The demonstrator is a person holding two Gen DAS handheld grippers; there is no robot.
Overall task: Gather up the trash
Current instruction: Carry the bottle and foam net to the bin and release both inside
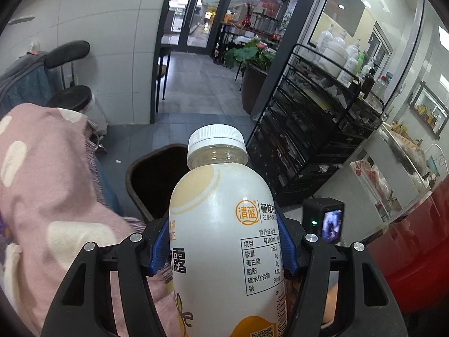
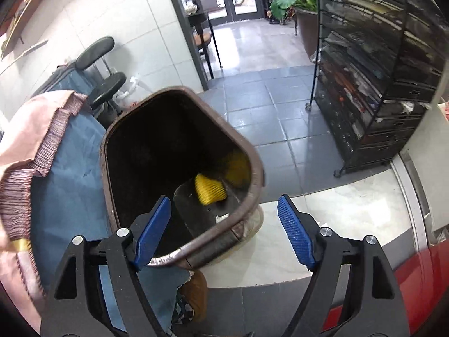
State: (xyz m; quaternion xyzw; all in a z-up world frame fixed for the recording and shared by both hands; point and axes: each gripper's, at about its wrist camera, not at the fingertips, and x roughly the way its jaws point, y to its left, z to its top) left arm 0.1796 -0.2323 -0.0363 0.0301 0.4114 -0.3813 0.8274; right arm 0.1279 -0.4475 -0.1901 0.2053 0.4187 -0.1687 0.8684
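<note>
My left gripper is angled downward, blue pads squeezed against both sides of the bottle. My right gripper also tilts down, jaws spread wide with nothing between the pads.

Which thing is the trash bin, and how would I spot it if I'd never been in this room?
Find the tall black wire rack on the grey tiled floor. Left of it, beside the blue cloth, stands the trash bin. It is the only brown, open-topped container, dark inside, with something yellow lying in it.
</note>
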